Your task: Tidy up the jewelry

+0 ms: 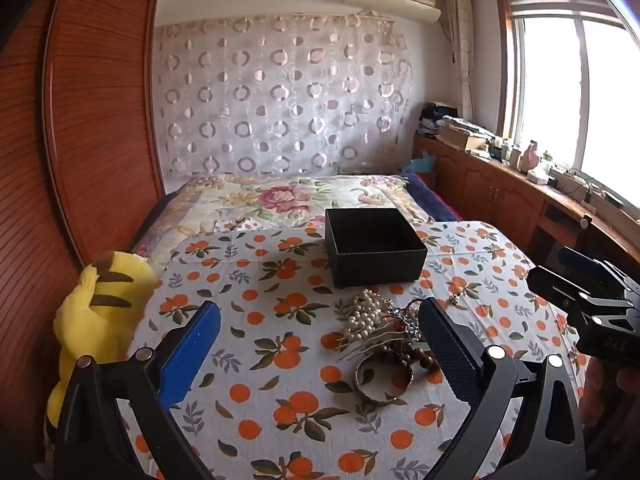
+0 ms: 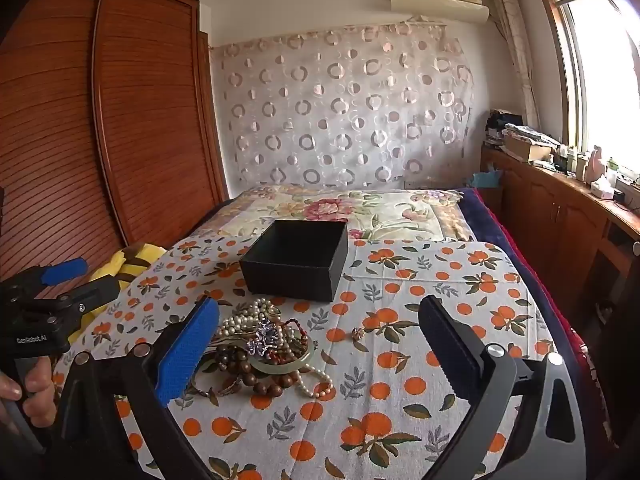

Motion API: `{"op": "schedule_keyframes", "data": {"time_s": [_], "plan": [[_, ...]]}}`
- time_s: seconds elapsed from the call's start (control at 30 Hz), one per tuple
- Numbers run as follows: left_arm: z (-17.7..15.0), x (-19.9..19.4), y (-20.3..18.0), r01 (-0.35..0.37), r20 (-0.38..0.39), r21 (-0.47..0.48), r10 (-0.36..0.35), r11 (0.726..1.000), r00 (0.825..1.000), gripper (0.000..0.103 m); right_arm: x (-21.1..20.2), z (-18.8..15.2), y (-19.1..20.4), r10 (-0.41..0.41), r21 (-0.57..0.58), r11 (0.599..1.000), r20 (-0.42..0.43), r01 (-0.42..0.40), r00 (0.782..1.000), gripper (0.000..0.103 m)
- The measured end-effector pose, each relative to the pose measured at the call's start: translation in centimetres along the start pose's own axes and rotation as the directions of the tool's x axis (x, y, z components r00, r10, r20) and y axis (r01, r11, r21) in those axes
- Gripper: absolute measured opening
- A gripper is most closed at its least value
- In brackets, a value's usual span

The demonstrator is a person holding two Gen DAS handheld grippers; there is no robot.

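Note:
An open black box (image 1: 374, 248) (image 2: 296, 258) stands empty on the orange-print cloth. Just in front of it lies a tangled jewelry pile (image 1: 384, 332) (image 2: 264, 348) of pearls, wooden beads and a purple piece. A metal bangle (image 1: 382, 380) lies at the pile's near side in the left wrist view. A pale jade bangle (image 2: 280, 364) shows in the right wrist view. A small loose piece (image 2: 357, 333) (image 1: 453, 299) sits apart, right of the pile. My left gripper (image 1: 320, 344) (image 2: 86, 278) hovers open before the pile. My right gripper (image 2: 320, 348) (image 1: 560, 270) is open too, holding nothing.
A yellow plush toy (image 1: 100, 312) (image 2: 124, 264) lies at the table's left edge, against the wooden wardrobe (image 1: 80, 120). A bed with a floral cover (image 1: 288, 196) is behind the table. Wooden cabinets (image 2: 560, 216) run under the window on the right. A hand (image 2: 32, 392) grips the left gripper's handle.

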State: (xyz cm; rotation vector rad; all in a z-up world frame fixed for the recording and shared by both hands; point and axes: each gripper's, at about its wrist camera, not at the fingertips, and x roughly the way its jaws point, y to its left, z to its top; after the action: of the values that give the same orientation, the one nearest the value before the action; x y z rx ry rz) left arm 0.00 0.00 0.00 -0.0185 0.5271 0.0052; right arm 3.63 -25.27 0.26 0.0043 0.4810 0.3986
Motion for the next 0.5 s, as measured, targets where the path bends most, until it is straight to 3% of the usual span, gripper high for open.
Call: {"op": "schedule_keyframes", "data": {"time_s": [0.5], "plan": [[0.32,-0.27,-0.23,-0.004,0.009,-0.001,0.004,1.000,1.000,0.096,-0.05,-0.05,0.02,0.002,0.000,1.000,0.003,-0.002,1.000,0.101]]}}
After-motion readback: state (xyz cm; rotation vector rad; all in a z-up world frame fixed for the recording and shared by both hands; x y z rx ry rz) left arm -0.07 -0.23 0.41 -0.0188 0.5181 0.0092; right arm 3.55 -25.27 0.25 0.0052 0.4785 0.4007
